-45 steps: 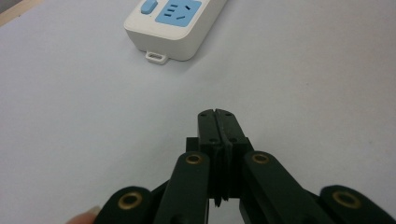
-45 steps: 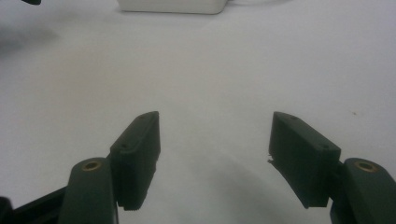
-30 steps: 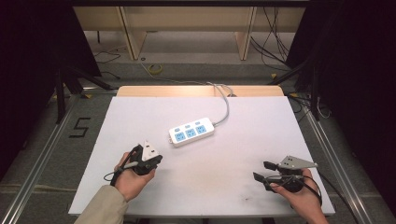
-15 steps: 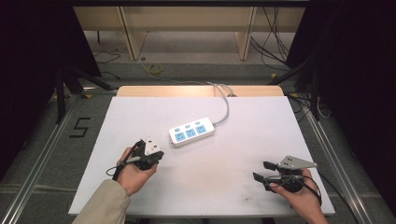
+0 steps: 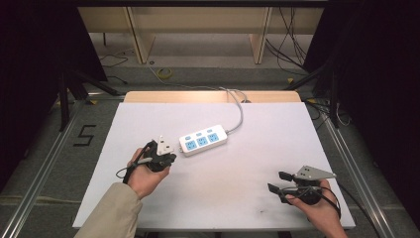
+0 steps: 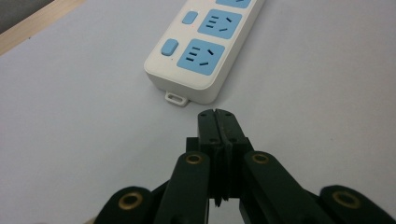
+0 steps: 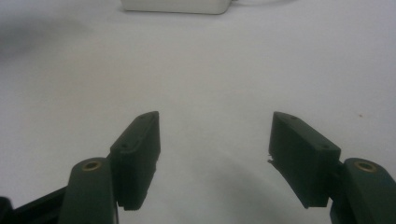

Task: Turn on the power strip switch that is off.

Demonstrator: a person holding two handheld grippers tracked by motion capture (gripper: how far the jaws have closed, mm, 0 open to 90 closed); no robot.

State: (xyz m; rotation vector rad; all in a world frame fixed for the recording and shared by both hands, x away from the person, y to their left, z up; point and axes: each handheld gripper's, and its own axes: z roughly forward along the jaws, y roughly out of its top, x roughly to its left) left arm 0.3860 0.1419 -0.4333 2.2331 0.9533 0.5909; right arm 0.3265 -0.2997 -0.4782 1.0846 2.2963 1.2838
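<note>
Fingers (image 6: 218, 122) on the left gripper (image 5: 159, 154) are pressed flat together with nothing between them, and they point straight at the near end of the white power strip (image 6: 206, 51). Against the 2 earlier high views, this gripper has travelled up the worktop (image 5: 148, 119) from a spot well short of the strip to one just beside its left end — apart from it, not touching. The strip itself has not shifted: it lies at the same slant near the middle of the worktop, 3 blue sockets up, its grey cord (image 5: 239, 111) running off toward the far edge.

Closed tips aimed at the strip's end suggest a poke or a press rather than a grasp — likely at one of the small blue switch buttons (image 6: 170, 47) beside the sockets, or a nudge of the housing. That is a judgement; no contact has been made yet.

Over on the right, the other gripper (image 5: 278, 181) sits where it sat in both earlier views, low at the near right of the worktop, its fingers (image 7: 138, 149) spread wide and holding nothing, well apart from the strip.
</note>
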